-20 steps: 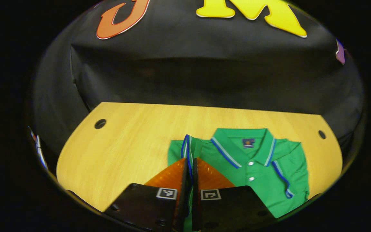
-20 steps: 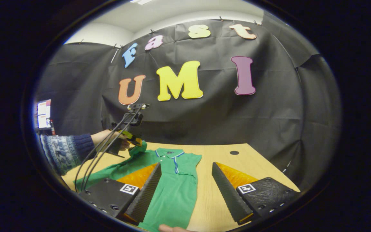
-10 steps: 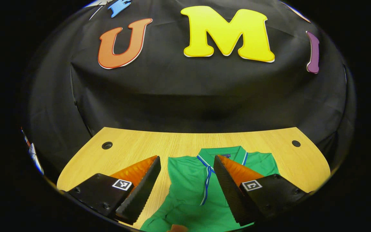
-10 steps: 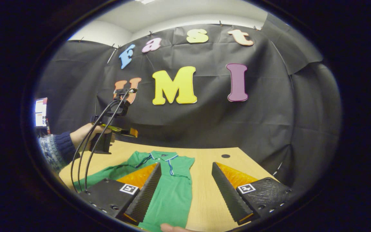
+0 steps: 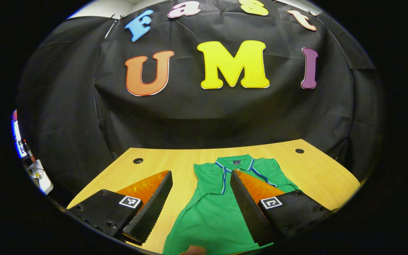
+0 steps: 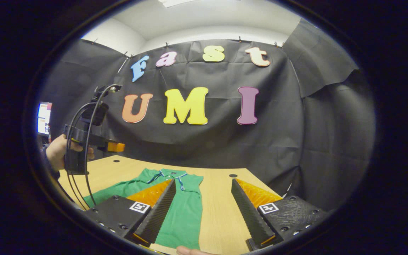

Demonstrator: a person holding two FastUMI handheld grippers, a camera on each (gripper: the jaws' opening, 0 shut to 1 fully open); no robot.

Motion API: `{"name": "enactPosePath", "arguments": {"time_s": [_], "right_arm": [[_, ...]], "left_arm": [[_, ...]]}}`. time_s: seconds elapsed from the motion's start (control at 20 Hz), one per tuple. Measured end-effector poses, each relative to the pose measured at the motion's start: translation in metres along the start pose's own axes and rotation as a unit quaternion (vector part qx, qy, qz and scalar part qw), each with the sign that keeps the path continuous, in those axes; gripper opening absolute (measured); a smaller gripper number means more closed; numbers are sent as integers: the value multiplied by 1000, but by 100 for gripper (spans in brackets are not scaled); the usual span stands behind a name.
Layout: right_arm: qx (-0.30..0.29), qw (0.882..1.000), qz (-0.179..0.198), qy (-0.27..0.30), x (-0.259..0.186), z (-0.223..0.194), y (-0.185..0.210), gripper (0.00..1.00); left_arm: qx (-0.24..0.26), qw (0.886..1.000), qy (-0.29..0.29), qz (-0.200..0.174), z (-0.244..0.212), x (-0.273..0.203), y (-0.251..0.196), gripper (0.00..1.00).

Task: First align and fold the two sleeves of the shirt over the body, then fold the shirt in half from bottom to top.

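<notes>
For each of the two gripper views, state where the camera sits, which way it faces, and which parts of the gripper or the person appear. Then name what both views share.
Left gripper view: rides the left gripper, raised above the table, facing the shirt and wall; fingers apart.
Right gripper view: rides the right gripper, facing the same way from the shirt's other side; fingers apart; a hand holds the left gripper beyond.
Shared: shirt, table.
</notes>
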State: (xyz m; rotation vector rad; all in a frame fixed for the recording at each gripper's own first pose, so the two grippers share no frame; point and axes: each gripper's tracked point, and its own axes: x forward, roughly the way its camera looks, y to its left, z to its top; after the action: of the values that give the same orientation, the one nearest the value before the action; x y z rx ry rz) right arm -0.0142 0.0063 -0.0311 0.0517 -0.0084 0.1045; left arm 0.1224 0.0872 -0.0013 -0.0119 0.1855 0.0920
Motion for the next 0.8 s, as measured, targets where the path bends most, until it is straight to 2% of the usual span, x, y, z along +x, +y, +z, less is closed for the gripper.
{"name": "enactPosePath", "arguments": {"time_s": [0.25,0.4,0.55,0.8], "right_arm": [[0,1000,10,14,-25,-20,-6,96],[-8,1000,6,23,-24,-34,-11,95],[-9,999,12,31,-23,-38,-1,96],[-23,999,19,31,-20,-39,13,95]], "left_arm": [[-23,999,-25,-10,-20,-75,7,100],[-33,999,-32,5,-41,-106,23,100],[-39,999,-34,18,-62,-122,40,100],[-29,999,-19,16,-86,-118,55,100]]}}
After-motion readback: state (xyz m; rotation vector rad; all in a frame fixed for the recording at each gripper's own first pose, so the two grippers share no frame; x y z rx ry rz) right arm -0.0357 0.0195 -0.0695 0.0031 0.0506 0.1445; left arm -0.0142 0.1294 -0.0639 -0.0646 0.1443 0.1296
